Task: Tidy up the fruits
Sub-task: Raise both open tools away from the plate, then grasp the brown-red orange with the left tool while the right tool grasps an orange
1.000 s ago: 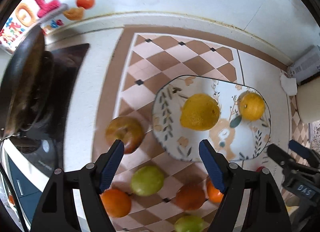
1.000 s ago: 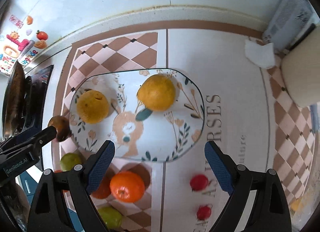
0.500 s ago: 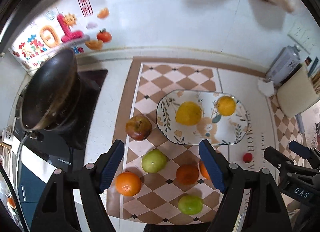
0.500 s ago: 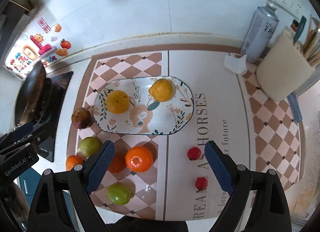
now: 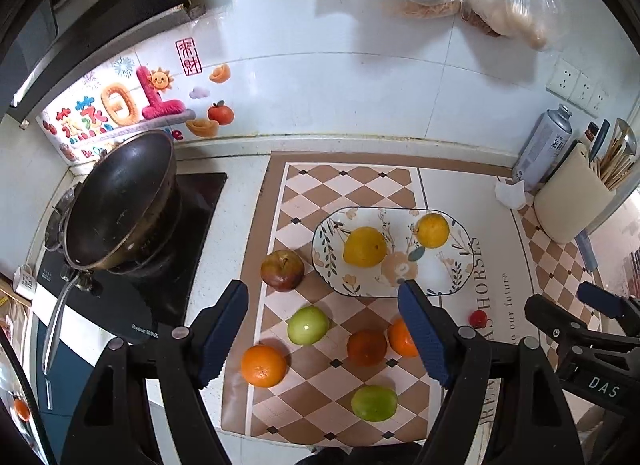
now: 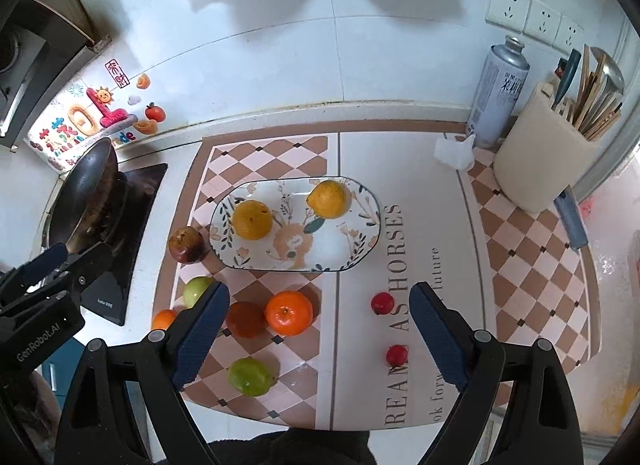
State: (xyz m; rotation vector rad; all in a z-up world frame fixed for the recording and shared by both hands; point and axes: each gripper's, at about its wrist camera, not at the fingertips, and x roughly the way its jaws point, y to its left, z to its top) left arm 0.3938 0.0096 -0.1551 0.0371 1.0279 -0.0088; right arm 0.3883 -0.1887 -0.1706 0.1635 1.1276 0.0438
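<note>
left wrist view: wok (image 5: 120,205) beside mat (image 5: 344,185), spray can (image 5: 544,145) by utensil holder (image 5: 572,201).

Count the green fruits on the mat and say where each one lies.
2. One green fruit lies just below the dark red apple, left of the brownish orange; the other green fruit lies nearest the mat's front edge. None seems hidden.

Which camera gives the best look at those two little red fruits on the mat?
The right wrist view: both small red fruits lie in the open between its fingers. The left wrist view shows only one, near its right finger; the other is out of sight.
</note>
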